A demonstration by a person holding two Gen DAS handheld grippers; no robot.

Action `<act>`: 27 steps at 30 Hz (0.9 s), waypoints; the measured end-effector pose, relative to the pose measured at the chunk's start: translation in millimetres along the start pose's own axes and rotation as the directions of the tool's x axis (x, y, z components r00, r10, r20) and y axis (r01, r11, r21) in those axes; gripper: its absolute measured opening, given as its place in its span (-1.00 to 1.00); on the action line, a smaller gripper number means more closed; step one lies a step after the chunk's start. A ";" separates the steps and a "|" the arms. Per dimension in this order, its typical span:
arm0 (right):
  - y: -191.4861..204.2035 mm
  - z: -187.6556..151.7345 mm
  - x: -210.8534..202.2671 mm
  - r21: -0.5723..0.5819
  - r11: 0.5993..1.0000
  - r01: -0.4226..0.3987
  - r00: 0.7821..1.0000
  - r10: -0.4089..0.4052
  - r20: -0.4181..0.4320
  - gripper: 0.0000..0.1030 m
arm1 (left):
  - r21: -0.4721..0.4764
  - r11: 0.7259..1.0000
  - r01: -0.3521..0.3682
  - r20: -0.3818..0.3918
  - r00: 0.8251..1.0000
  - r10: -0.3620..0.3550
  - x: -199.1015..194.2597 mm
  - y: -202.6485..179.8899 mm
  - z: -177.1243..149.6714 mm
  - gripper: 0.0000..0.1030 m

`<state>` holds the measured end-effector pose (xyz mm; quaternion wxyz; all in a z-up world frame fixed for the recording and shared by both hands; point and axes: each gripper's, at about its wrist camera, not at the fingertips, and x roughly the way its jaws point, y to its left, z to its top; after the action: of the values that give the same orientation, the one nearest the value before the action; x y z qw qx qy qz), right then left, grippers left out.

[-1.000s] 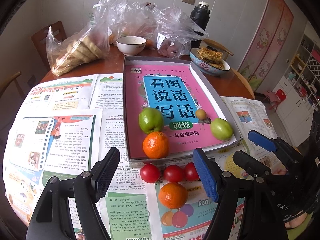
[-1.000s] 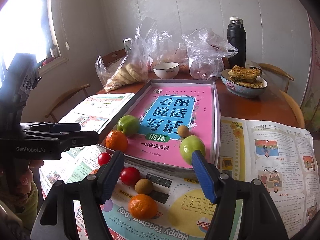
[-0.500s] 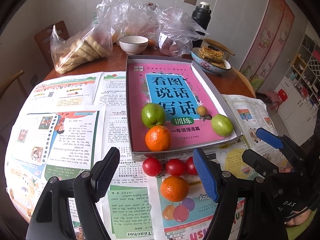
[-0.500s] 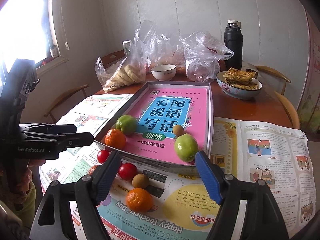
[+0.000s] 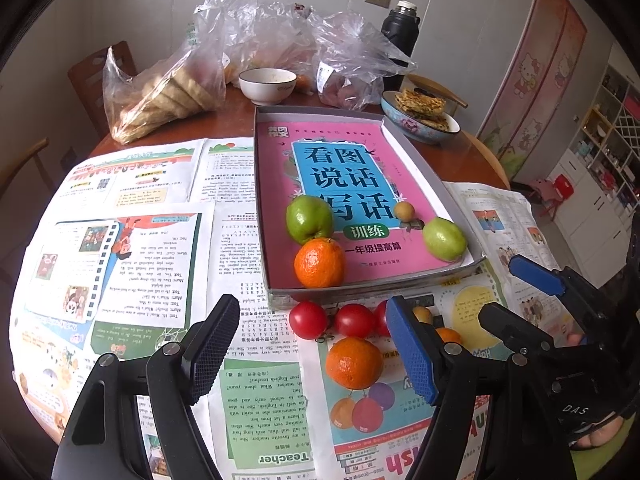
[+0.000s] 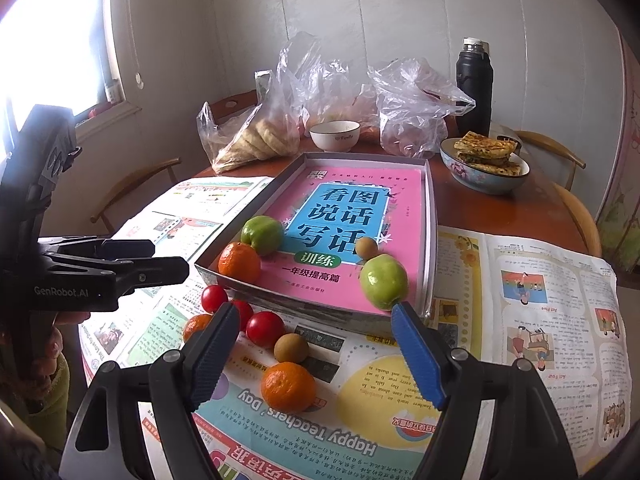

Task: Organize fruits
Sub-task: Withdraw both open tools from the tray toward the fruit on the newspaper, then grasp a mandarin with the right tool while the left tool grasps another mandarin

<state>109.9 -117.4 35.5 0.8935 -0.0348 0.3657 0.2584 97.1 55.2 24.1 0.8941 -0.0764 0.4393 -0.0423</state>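
A grey box tray [image 5: 416, 160] [image 6: 431, 216] lined with a pink book holds two green apples [image 5: 309, 219] [image 6: 383, 282], an orange [image 5: 319, 263] [image 6: 239, 262] and a small brown fruit [image 5: 404, 211] [image 6: 366, 247]. On the newspaper in front lie three red tomatoes [image 5: 308, 319] [image 6: 265, 329], an orange [image 5: 353, 362], another orange [image 6: 288, 386] and a kiwi [image 6: 291, 347]. My left gripper [image 5: 312, 354] is open and empty above the orange. My right gripper [image 6: 314, 354] is open and empty above the kiwi and orange.
Newspapers [image 5: 132, 248] cover the round wooden table. At the back stand plastic bags of bread [image 5: 160, 96], a white bowl [image 5: 267, 86], a black thermos [image 5: 400, 36] and a bowl of pancakes [image 5: 420, 114]. Chairs ring the table.
Both grippers have drawn slightly back and up, so the tray and fruit sit a little further away. Both stay open; no fruit has moved.
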 end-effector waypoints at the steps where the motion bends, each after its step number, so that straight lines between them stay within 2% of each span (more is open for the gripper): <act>1: 0.4 -1.0 0.3 -0.001 1.000 0.001 1.000 -0.001 -0.002 0.51 | 0.003 1.000 0.002 -0.003 1.000 -0.002 0.3 -0.1 -1.2 0.49; 27: 9.5 -27.3 16.0 -0.017 1.000 -0.020 0.995 0.018 -0.096 0.51 | 0.041 0.999 -0.004 -0.070 0.998 0.007 14.4 -0.9 -19.5 0.49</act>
<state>97.5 -109.1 6.1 0.8721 -0.0516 0.4061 0.2681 90.4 50.3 1.2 0.8797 -0.0556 0.4695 -0.0512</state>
